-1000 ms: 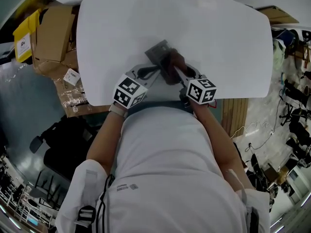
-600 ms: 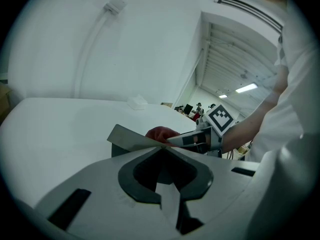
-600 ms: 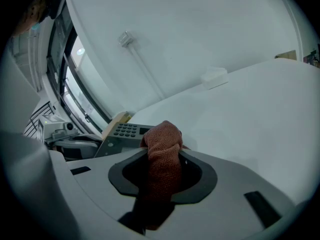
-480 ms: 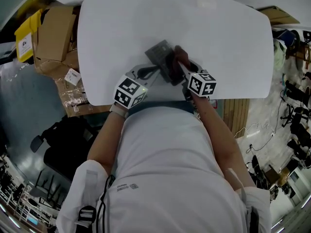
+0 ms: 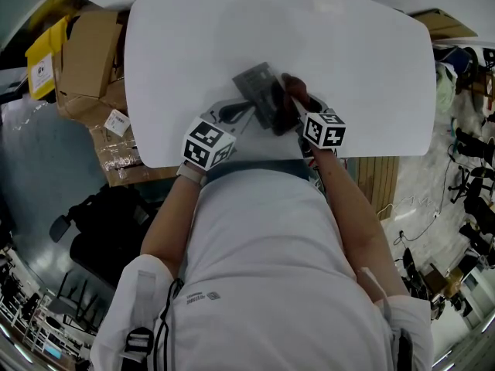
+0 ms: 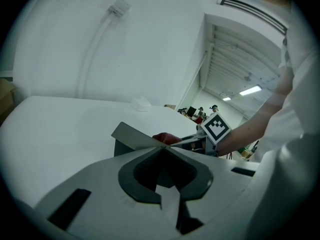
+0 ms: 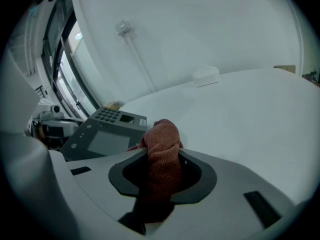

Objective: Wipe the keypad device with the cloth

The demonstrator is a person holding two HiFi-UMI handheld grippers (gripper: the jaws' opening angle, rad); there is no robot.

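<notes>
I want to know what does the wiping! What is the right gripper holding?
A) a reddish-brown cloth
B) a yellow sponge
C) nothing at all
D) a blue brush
A: in the right gripper view, the right gripper is shut on a reddish-brown cloth that sticks out past its tips, next to the keypad device.

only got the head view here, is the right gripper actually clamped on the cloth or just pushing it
observer: clamped. In the right gripper view, the right gripper is shut on the red-brown knitted cloth, which bunches up out of the jaws.
operator: ok and the left one, touching the device or gripping it
observer: gripping, as far as the left gripper view shows. The left gripper has its jaws nearly together, pinched on the thin near edge of the grey keypad device.
</notes>
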